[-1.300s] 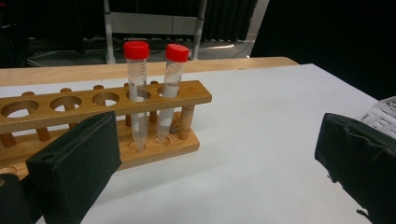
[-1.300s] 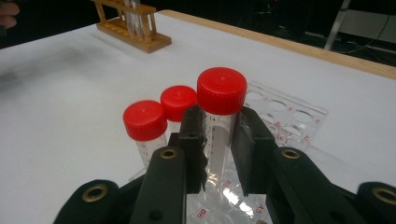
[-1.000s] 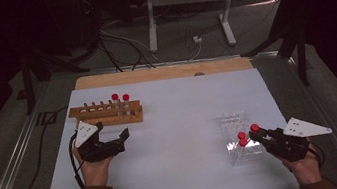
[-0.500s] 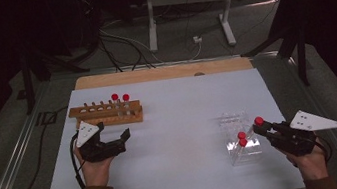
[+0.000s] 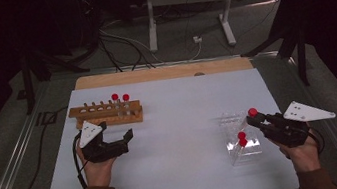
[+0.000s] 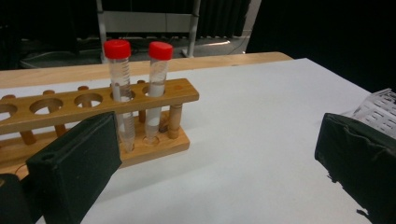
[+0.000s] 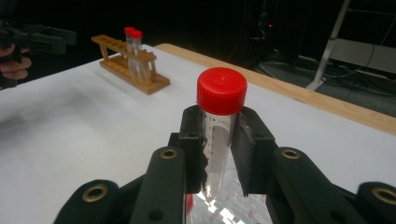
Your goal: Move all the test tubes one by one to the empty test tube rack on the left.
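My right gripper [image 5: 257,120] [image 7: 219,140] is shut on a clear red-capped test tube [image 7: 220,126] [image 5: 251,113], held upright just above a clear plastic rack [image 5: 242,140] at the table's right. Two more red-capped tubes [image 5: 241,139] stand in that rack. At the left, a wooden rack [image 5: 106,114] [image 6: 93,107] holds two red-capped tubes [image 5: 120,101] [image 6: 137,93] at its right end. My left gripper [image 5: 125,142] [image 6: 215,163] rests open on the white table in front of that rack, nothing between its jaws.
A white sheet [image 5: 176,123] covers the table, with a wooden strip [image 5: 163,72] along its far edge. Cables and a metal stand [image 5: 183,1] lie on the dark floor beyond. A corner of the clear rack [image 6: 378,112] shows in the left gripper view.
My right gripper has lifted the tube up out of the clear rack and drawn slightly right. The left gripper has stayed in place.
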`<move>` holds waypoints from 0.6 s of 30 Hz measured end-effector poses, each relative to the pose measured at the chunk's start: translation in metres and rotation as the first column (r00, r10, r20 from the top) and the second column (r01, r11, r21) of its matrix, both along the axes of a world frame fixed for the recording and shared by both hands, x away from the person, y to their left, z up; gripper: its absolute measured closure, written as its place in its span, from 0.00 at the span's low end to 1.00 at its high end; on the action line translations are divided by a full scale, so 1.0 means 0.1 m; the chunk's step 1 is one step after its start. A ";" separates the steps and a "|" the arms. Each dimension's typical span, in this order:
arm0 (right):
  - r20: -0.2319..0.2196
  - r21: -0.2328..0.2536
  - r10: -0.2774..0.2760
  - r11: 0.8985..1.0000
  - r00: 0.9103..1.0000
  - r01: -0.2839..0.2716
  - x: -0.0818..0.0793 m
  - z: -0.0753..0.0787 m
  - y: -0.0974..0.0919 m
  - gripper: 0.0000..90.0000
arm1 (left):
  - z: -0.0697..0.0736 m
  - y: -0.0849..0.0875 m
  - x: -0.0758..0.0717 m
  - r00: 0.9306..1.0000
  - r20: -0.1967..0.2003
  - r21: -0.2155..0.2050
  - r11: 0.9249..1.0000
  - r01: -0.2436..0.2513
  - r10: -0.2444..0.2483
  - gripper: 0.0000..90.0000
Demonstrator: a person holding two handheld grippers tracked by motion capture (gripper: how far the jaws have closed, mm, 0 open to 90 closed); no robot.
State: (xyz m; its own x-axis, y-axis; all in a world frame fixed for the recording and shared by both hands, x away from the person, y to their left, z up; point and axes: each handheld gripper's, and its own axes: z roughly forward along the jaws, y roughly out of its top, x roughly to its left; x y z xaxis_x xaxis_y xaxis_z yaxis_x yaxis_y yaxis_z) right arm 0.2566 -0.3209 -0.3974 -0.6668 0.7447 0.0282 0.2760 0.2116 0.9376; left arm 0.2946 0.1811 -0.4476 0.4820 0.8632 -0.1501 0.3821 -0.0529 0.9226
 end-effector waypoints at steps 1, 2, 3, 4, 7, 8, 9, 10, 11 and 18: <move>0.001 -0.001 0.004 1.000 1.000 -0.004 0.01 0.01 0.02 0.83 | 0.01 -0.01 0.00 1.000 0.001 0.003 1.000 0.003 -0.003 0.01; 0.001 -0.001 0.008 1.000 1.000 -0.008 0.02 0.02 0.05 0.83 | 0.01 -0.03 -0.01 1.000 0.003 0.004 1.000 0.008 -0.008 0.01; 0.002 -0.001 0.011 1.000 1.000 -0.011 0.04 0.02 0.07 0.83 | 0.02 -0.05 -0.01 1.000 0.004 0.007 1.000 0.013 -0.013 0.01; 0.001 0.000 0.013 1.000 1.000 -0.013 0.05 0.03 0.09 0.83 | 0.02 -0.07 -0.01 1.000 0.005 0.010 1.000 0.019 -0.019 0.01; 0.000 -0.003 0.023 1.000 1.000 -0.023 0.09 0.04 0.16 0.83 | 0.03 -0.14 -0.02 0.999 0.010 0.015 0.999 0.037 -0.037 0.01; -0.001 -0.001 0.027 1.000 1.000 -0.027 0.10 0.05 0.18 0.83 | 0.04 -0.16 -0.02 0.999 0.011 0.018 0.999 0.046 -0.046 0.01; -0.002 -0.001 0.028 1.000 1.000 -0.028 0.11 0.05 0.20 0.83 | 0.04 -0.20 -0.03 0.998 0.011 0.020 0.998 0.054 -0.054 0.01; -0.004 -0.001 0.031 1.000 1.000 -0.031 0.12 0.05 0.22 0.83 | 0.05 -0.23 -0.03 0.998 0.013 0.025 0.998 0.063 -0.064 0.01; -0.005 -0.005 0.032 0.999 0.999 -0.032 0.13 0.05 0.24 0.83 | 0.05 -0.26 -0.03 0.997 0.014 0.026 0.997 0.072 -0.072 0.01; -0.006 -0.003 0.049 0.999 0.999 -0.049 0.18 0.08 0.37 0.83 | 0.11 -0.49 -0.06 0.991 0.030 0.042 0.990 0.133 -0.134 0.01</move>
